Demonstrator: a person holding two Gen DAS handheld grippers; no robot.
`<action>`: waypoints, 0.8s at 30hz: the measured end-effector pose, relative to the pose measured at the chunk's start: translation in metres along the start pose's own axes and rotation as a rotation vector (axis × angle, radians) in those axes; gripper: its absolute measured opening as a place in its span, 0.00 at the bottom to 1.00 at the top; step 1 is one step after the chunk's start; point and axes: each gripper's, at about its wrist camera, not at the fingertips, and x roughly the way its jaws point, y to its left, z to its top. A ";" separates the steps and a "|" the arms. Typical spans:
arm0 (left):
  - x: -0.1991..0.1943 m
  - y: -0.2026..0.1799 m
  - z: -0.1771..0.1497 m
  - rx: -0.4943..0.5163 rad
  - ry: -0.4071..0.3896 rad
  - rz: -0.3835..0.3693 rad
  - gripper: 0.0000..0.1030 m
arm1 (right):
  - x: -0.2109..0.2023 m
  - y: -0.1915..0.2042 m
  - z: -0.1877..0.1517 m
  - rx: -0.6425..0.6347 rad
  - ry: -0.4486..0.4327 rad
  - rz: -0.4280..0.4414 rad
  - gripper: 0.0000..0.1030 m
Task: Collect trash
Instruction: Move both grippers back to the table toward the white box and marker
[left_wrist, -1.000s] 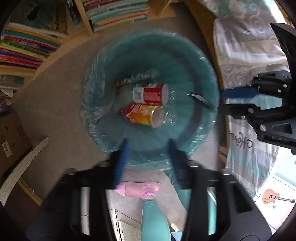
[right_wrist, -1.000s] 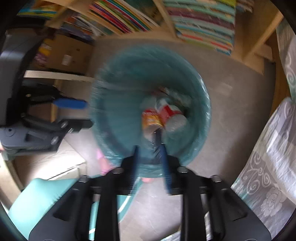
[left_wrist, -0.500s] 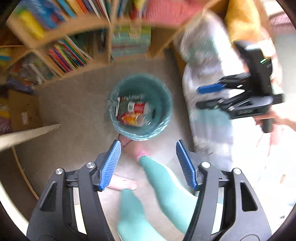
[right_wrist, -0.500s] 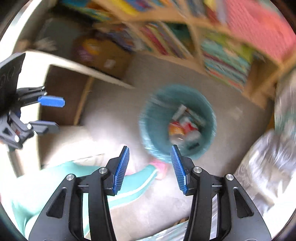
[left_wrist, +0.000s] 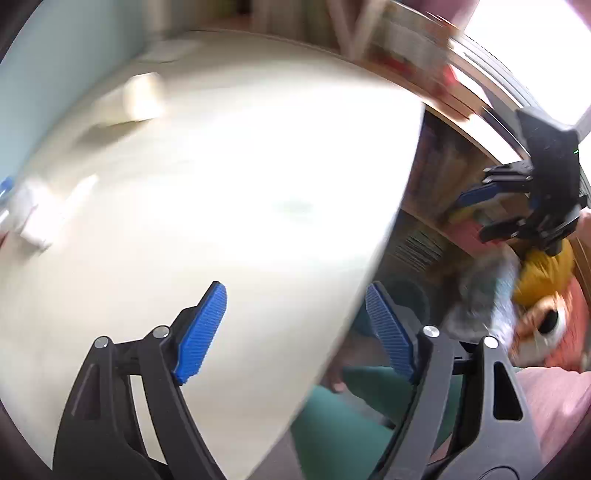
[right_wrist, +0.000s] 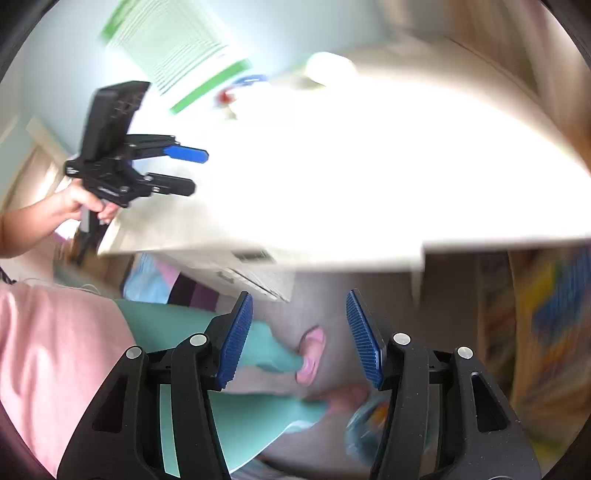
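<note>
Both views are blurred by motion. My left gripper (left_wrist: 295, 328) is open and empty above a pale tabletop (left_wrist: 229, 177), near its right edge. It also shows in the right wrist view (right_wrist: 190, 170), open. My right gripper (right_wrist: 299, 332) is open and empty, over the floor beside the table (right_wrist: 332, 155). It also shows in the left wrist view (left_wrist: 480, 214), open. A blurred white lump (left_wrist: 144, 96) and a white scrap (left_wrist: 33, 218) lie on the table. The teal trash bin (left_wrist: 406, 295) shows dimly below the table edge.
A bookshelf (left_wrist: 443, 177) stands behind the table. A yellow and orange plush toy (left_wrist: 546, 295) lies at the right. My legs in teal trousers and pink socks (right_wrist: 310, 354) are on the floor. A green-striped paper (right_wrist: 177, 48) and small items (right_wrist: 236, 92) sit on the table.
Both grippers have swung up and away from the teal bin on the floor to the level of the tabletop. Both stay open and empty.
</note>
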 end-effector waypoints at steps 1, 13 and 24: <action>-0.010 0.020 -0.004 -0.044 -0.018 0.037 0.81 | 0.007 0.007 0.023 -0.053 0.010 0.012 0.55; -0.055 0.202 0.019 -0.315 -0.167 0.237 0.93 | 0.129 0.075 0.245 -0.401 0.091 0.110 0.59; 0.018 0.278 0.084 -0.396 -0.069 0.217 0.93 | 0.223 0.072 0.331 -0.630 0.220 0.121 0.59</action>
